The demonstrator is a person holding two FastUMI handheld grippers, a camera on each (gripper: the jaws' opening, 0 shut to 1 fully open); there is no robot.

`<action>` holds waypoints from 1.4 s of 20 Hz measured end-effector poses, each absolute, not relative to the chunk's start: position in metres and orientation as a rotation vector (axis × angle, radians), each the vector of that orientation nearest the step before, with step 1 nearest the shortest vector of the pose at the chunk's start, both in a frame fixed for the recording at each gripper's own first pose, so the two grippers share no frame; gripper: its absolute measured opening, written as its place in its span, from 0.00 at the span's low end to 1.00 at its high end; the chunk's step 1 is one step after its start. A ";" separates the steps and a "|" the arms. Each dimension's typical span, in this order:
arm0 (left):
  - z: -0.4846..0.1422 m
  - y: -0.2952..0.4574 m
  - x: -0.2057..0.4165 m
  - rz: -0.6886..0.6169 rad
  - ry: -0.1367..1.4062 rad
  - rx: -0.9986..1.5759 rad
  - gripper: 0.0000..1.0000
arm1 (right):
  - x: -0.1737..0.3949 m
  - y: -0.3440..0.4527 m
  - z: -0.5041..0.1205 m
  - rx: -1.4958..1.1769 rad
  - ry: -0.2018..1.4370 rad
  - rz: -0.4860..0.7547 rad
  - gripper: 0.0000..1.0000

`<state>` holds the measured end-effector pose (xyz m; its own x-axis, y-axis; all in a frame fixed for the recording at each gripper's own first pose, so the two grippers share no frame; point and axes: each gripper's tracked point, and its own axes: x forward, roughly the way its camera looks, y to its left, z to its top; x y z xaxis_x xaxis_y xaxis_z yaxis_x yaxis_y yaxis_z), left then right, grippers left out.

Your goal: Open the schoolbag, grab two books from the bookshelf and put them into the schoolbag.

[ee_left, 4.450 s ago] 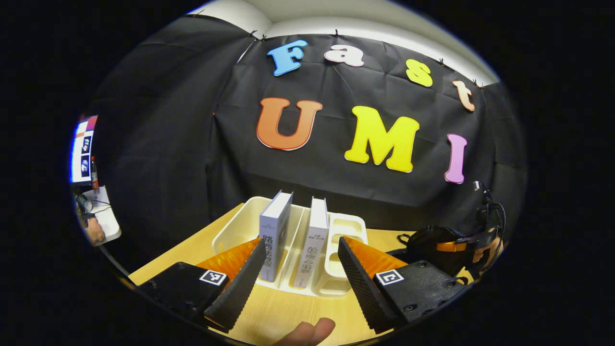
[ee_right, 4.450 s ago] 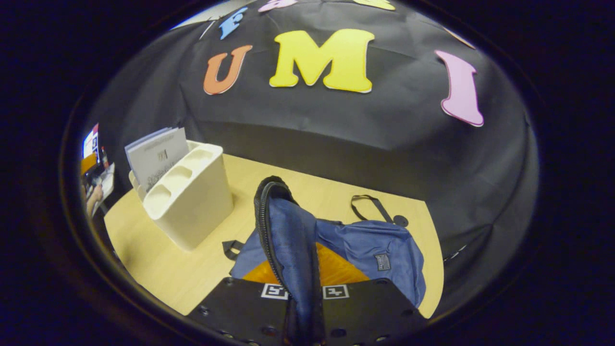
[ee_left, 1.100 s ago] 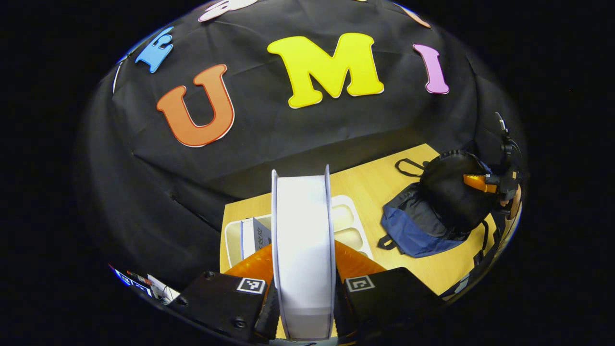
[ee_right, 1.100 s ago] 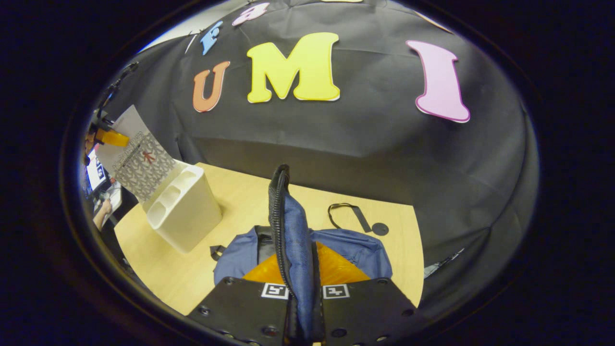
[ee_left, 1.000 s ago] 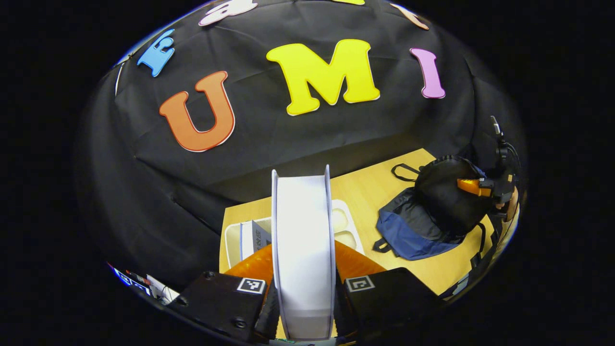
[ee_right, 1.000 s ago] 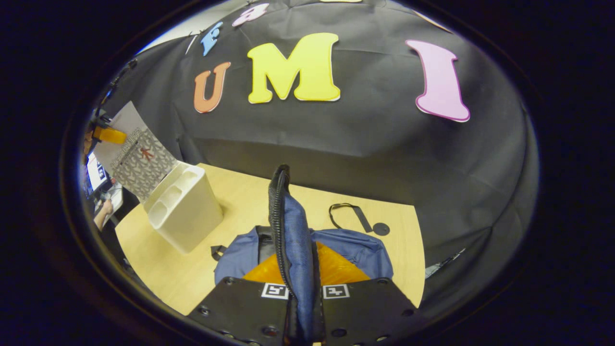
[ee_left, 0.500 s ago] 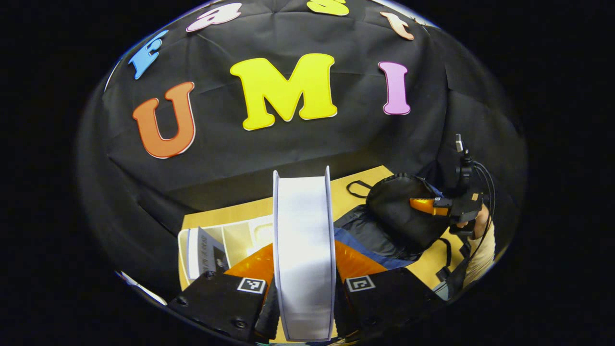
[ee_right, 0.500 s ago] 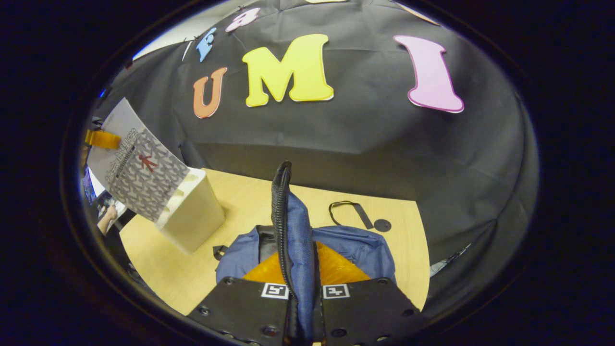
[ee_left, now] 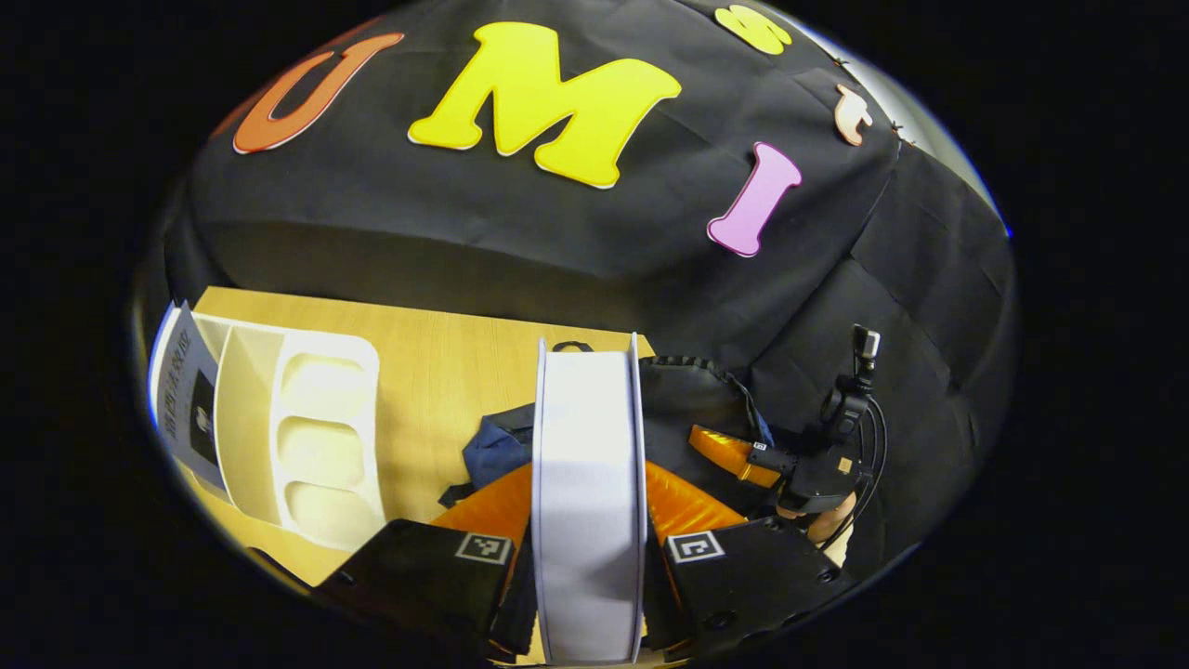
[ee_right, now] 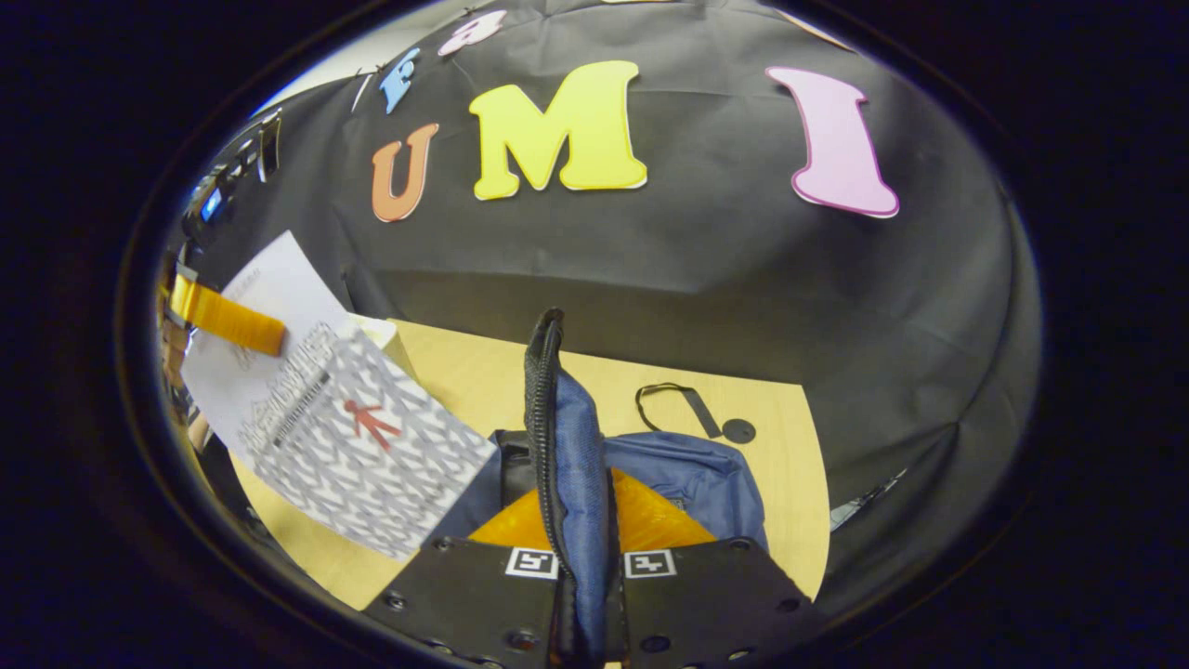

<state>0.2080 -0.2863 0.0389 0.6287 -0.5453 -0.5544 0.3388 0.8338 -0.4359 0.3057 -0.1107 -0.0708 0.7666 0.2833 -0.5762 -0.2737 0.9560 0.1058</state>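
My left gripper (ee_left: 587,520) is shut on a white book (ee_left: 587,418), whose page edge faces the camera. In the right gripper view the book's patterned cover (ee_right: 358,446) hangs just left of the schoolbag, with one finger (ee_right: 228,321) across it. The blue schoolbag (ee_right: 692,474) lies on the table. My right gripper (ee_right: 583,506) is shut on its zipped flap (ee_right: 562,418) and holds it upright. In the left gripper view the bag's dark opening (ee_left: 692,395) lies just past the book, with the right gripper (ee_left: 734,455) at it. A second book (ee_left: 186,400) stands in the white bookshelf (ee_left: 325,437).
The wooden table (ee_right: 780,483) ends at the black cloth wall behind. A black strap loop (ee_right: 687,409) lies beyond the bag. A hand (ee_left: 827,520) holds the right gripper at the table's right side. The bookshelf's corner (ee_right: 383,330) peeks out behind the held book.
The left gripper has carried the book from above the bookshelf rightwards to the schoolbag's opening. The right gripper keeps the flap held up, hardly moved.
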 end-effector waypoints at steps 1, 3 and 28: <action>0.029 -0.290 0.210 -0.514 0.743 -0.341 0.47 | 0.305 -0.110 -0.072 0.038 0.645 0.293 0.11; 0.011 -0.301 0.217 -0.526 0.768 -0.416 0.47 | 0.307 -0.107 -0.072 0.035 0.658 0.280 0.11; -0.161 -0.470 0.305 -0.625 0.743 -1.231 0.47 | 0.303 -0.035 -0.019 0.022 0.522 0.385 0.07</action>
<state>0.3053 -0.4704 -0.1610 0.6175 -0.7698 -0.1617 0.0279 0.2268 -0.9735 0.3026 -0.0354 -0.0191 0.7969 0.3642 -0.4820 -0.3531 0.9282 0.1175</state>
